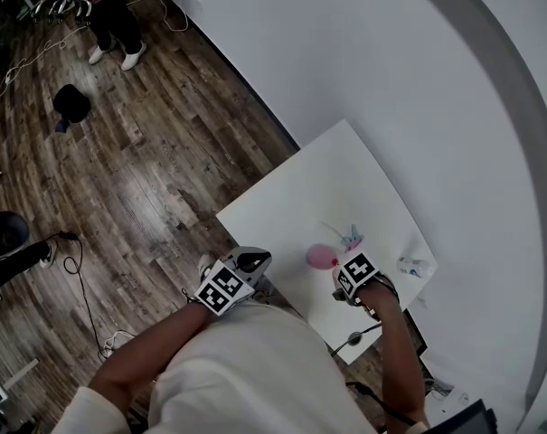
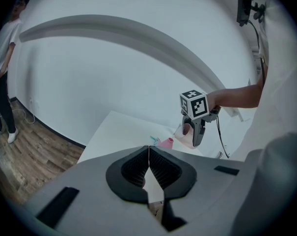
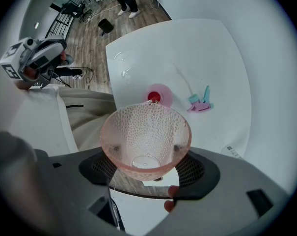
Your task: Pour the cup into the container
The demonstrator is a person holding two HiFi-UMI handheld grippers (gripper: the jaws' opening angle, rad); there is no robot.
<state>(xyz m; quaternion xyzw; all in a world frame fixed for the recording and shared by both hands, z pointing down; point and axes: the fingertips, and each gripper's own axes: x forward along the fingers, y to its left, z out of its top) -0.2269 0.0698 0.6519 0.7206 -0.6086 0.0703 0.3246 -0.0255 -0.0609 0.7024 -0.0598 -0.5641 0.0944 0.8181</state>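
My right gripper (image 3: pixel 146 152) is shut on a clear pink dimpled cup (image 3: pixel 146 136), its pads pressing the cup's two sides. The cup hangs tilted above the white table (image 3: pixel 187 53). Just beyond the cup's rim, a small round pink container (image 3: pixel 158 96) with something red in it stands on the table. In the head view that container (image 1: pixel 323 257) lies just left of my right gripper (image 1: pixel 348 284). My left gripper (image 2: pixel 148 156) is shut and empty, held off the table's near edge, and faces the cup (image 2: pixel 187 134).
A teal and pink toy (image 3: pixel 201 102) lies right of the container. A small wrapper (image 1: pixel 413 265) sits near the table's right edge. A curved white wall runs behind the table. On the wood floor are cables, a black object (image 1: pixel 71 102) and a standing person (image 1: pixel 110 16).
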